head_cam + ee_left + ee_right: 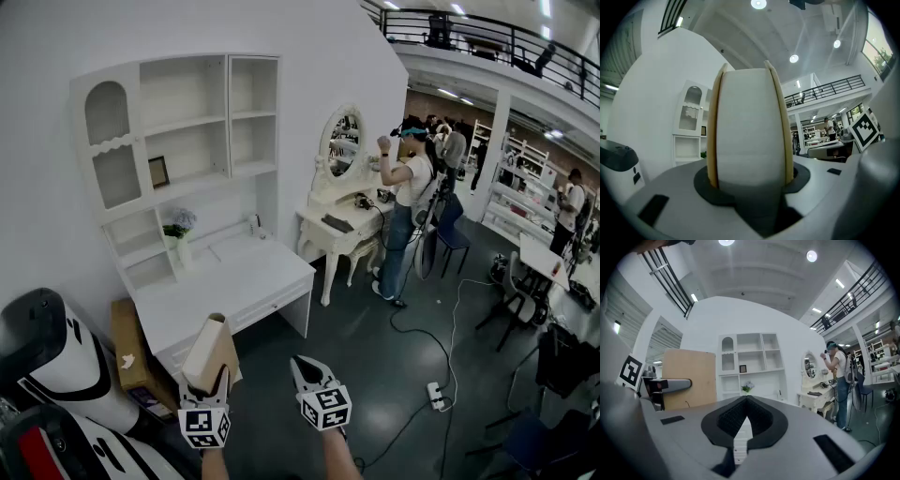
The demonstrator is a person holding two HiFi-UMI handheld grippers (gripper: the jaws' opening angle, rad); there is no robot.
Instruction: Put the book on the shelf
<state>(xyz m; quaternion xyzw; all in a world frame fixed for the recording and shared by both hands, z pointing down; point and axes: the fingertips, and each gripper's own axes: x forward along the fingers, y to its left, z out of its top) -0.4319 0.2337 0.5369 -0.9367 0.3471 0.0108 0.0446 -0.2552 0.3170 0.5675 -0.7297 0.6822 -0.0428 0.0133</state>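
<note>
While the left tongs (212, 388) pinch the thick book (750, 126) across its tan covers, it hangs in the air, well short of the white shelf unit (187, 122). It looks stiff and fairly heavy, and a squeeze across both covers should keep the pages from sliding. The right tongs (746, 401) are pressed together, empty. A white desk (234, 281) stands below the shelf unit, on a dark floor (394, 375).

No words, numbers or brands can be read. The cubes on the left gripper (219, 373) and right gripper (302, 362) bear only black-and-white square patterns. The book (208, 352) has plain covers. A white mark on the box (129, 342) and the frame (158, 172) on the shelf (202, 124) are too small to read.
</note>
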